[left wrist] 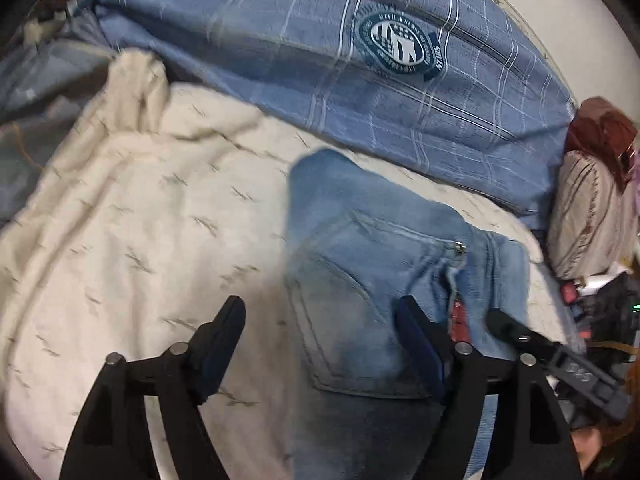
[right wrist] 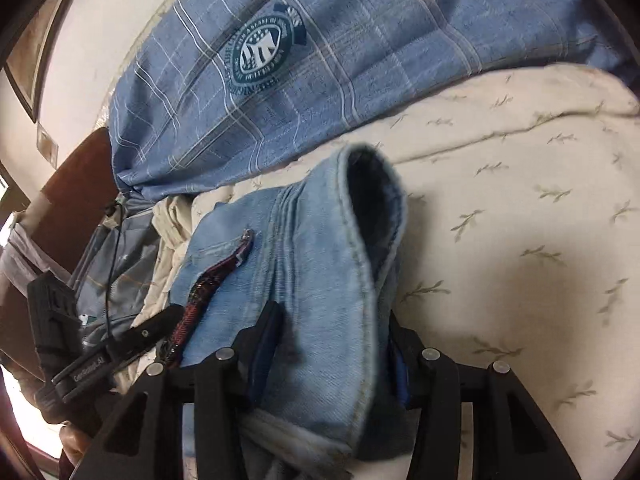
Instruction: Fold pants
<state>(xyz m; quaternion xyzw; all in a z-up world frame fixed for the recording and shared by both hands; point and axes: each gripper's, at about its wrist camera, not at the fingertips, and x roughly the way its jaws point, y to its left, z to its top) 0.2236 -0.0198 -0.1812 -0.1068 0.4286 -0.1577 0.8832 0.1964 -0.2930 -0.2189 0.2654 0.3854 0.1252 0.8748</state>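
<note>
Jeans [left wrist: 360, 248] lie on a cream sheet [left wrist: 120, 240], below a blue plaid pillow [left wrist: 400, 80] | left gripper [left wrist: 320, 336] spread wide above the back pocket, gripping nothing | right gripper [right wrist: 332, 344] straddles a raised denim fold; grip cannot be told

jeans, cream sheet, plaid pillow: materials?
Jeans: washed light-blue denim, going by the twill weave, contrast stitching and metal zipper. Sheet: cream, matte woven cloth, likely cotton, with a small leaf print and soft wrinkles. Pillow: blue plaid woven fabric, slightly brushed look, printed round logo; fiber unclear.
</note>
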